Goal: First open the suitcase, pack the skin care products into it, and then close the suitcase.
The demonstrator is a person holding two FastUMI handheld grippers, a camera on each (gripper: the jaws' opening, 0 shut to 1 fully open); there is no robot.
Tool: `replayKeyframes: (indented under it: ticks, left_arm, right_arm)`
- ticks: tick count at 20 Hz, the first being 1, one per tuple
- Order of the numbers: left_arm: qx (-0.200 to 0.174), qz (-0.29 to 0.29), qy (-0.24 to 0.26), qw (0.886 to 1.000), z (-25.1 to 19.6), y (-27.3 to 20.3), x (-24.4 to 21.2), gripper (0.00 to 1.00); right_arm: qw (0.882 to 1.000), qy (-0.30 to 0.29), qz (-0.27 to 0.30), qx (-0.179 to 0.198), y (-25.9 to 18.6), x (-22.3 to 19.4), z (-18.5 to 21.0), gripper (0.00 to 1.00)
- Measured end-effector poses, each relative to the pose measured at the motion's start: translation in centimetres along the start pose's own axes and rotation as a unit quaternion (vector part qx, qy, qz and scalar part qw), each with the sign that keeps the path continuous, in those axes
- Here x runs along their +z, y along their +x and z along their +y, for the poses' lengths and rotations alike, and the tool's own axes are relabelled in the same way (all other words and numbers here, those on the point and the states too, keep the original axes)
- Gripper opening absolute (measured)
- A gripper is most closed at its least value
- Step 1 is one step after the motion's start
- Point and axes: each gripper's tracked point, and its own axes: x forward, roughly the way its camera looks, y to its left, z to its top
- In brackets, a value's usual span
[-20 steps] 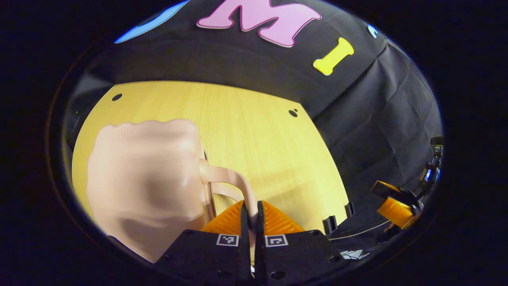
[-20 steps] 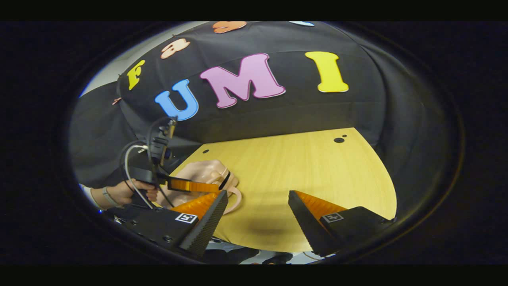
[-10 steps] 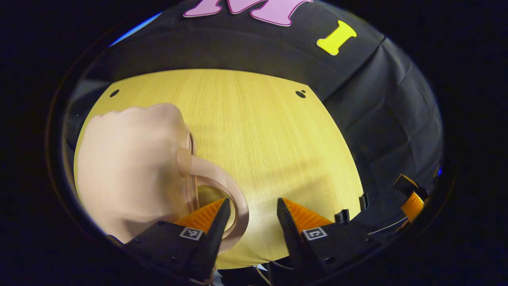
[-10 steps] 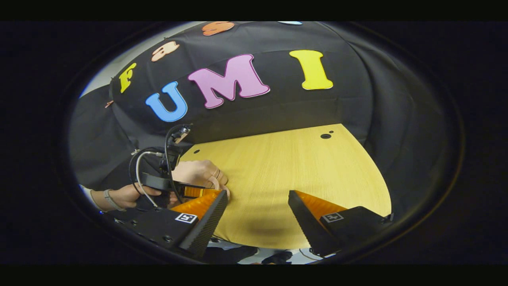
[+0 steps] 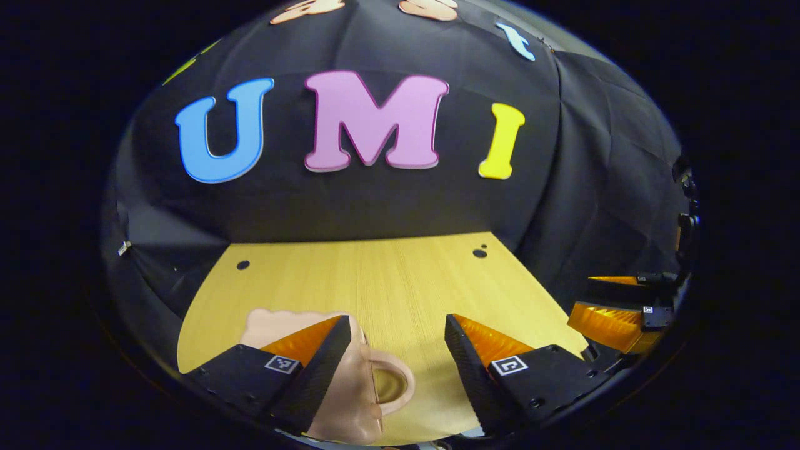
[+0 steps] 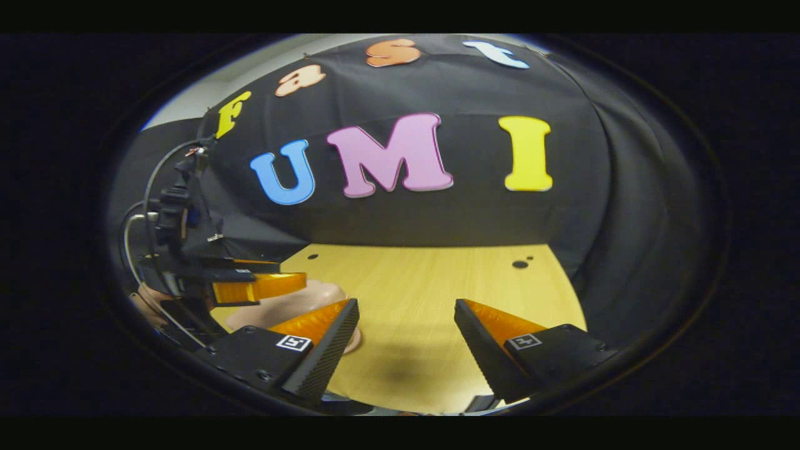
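Observation:
A small pale pink suitcase (image 5: 350, 400) lies on the yellow wooden table (image 5: 387, 281), its loop handle (image 5: 392, 382) pointing right. My left gripper (image 5: 397, 322) hangs open just above it, the left finger over the case and the handle below the gap. In the right gripper view the suitcase (image 6: 294, 303) sits at the left under the left gripper (image 6: 262, 287). My right gripper (image 6: 406, 304) is open over bare table, with nothing between its fingers. It shows at the right edge of the left gripper view as the right gripper (image 5: 615, 312).
The black cloth wall (image 6: 437, 212) closes the table's far side and both flanks. Small dark holes (image 5: 480, 253) mark the tabletop near the back. Cables (image 6: 140, 212) trail from the left gripper. The table's near edge runs just below both grippers.
My left gripper, shut on the suitcase handle one second ago, has opened, let it go and drawn back and up. The right gripper stays open and has tilted up slightly.

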Motion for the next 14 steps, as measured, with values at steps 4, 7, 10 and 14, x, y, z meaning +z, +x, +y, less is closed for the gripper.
replayKeyframes:
  ticks: [4,7,10,14]
  left_arm:
    - [0.032,-0.149,0.037,0.988,1.7,-4.2,9.0,0.95]
    - [0.047,-0.208,0.061,0.975,1.9,-7.2,12.3,0.94]
    - [0.033,-0.220,0.046,0.974,2.0,-6.8,12.2,0.94]
    - [0.030,-0.241,0.035,0.969,1.8,-7.4,12.8,0.93]
  right_arm:
    - [0.993,-0.046,-0.108,-0.025,-0.5,10.0,0.7,0.97]
    - [0.980,-0.060,-0.185,-0.044,-1.9,16.4,1.8,0.97]
    - [0.963,-0.078,-0.249,-0.065,-4.9,19.8,2.3,0.97]
    - [0.957,-0.088,-0.266,-0.075,-6.4,18.3,2.6,0.96]
